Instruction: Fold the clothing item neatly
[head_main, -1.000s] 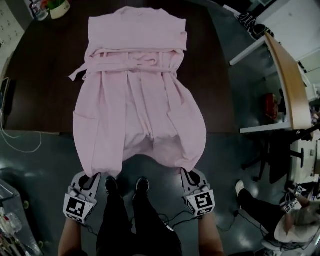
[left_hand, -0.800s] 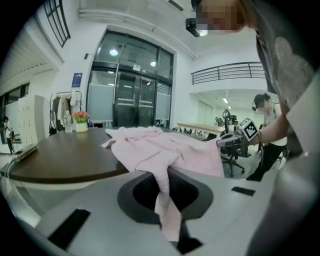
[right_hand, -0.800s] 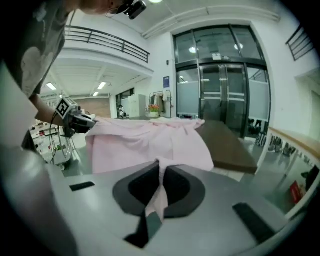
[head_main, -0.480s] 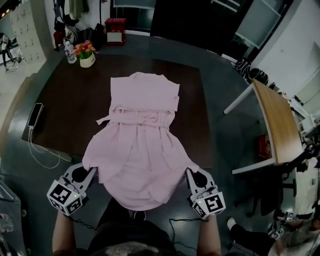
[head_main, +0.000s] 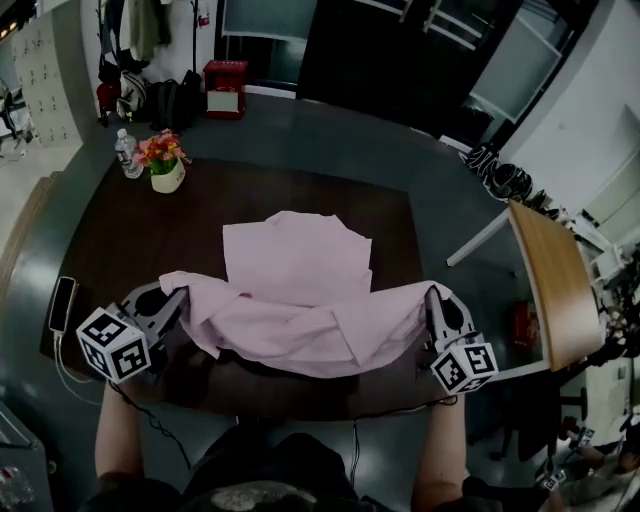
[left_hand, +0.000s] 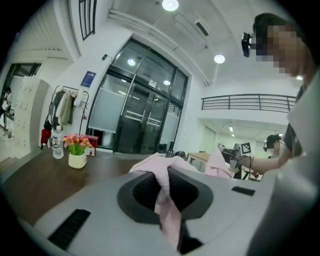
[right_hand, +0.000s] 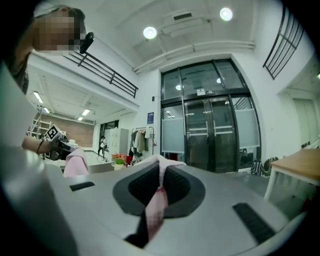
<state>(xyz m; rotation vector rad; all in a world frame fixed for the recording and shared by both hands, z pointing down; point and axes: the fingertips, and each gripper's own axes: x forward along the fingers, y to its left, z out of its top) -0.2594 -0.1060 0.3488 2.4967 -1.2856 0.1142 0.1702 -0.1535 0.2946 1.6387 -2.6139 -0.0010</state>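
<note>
**A:** So where's the pink robe (head_main: 300, 315) relative to the grippers?

**B:** It's strung right between them, lower middle of the head view. The left gripper (head_main: 178, 295), at lower left, has its jaws pinched down on one hem corner. The right gripper (head_main: 432, 297), at lower right, is clamped on the other, jaws nearly together with only cloth between. Each gripper view shows a pink strip running down through the closed jaws. The lifted hem hangs over the near half of the robe. The far half lies flat on the dark table (head_main: 120, 230), toward the top of the frame.

**A:** Any writing?

**B:** Barely. There are black-and-white square markers on each gripper's cube. A phone (head_main: 62, 303) sits at the table's left edge, with a flower pot (head_main: 166, 172) and a bottle (head_main: 124, 155) farther back, upper left. Beyond them there's a red box (head_main: 225, 88) on the floor, and a blue sign (left_hand: 89, 78) beside the glass doors. The print on all of these is too small to read.
</note>
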